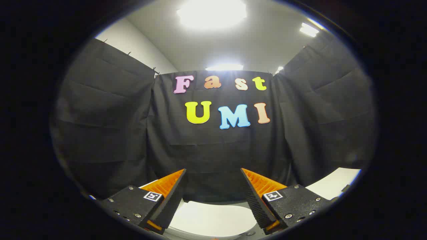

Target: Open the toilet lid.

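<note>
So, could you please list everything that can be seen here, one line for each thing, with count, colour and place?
toilet lid: one, white, low down, between and just below the fingers; its state, shut or lifted, cannot be told.
white surface: one, white, beyond the right-hand finger, beside the cloth; what it is cannot be told.
cloth wall: black, hanging all around, beyond the fingers.
ceiling lights: at least three, bright white, above the cloth.
ceiling: one, pale grey, above the cloth.
gripper: one, fingers open and apart, pointing at the cloth, touching nothing.
</note>
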Demonstrator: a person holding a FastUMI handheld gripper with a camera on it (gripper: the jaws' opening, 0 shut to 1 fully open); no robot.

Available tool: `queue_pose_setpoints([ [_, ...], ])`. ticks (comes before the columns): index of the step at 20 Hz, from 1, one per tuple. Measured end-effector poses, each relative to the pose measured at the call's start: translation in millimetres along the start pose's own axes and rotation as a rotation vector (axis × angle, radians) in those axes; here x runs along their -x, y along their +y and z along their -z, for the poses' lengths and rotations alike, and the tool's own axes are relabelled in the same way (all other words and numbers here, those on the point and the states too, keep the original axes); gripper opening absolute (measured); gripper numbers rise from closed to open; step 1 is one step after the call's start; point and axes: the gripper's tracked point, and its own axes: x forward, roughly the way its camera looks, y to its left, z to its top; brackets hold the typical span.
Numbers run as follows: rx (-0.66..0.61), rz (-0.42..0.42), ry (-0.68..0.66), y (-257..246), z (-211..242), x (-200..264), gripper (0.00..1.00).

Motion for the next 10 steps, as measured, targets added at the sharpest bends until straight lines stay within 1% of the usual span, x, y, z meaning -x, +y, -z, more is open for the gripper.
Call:
queue_pose_setpoints([
  [4, 0.058, 0.024, 0.008, -5.3, 3.1, -0.7, 0.95],
  [10, 0.074, 0.031, 0.012, -4.3, 2.0, -1.0, 0.95],
])
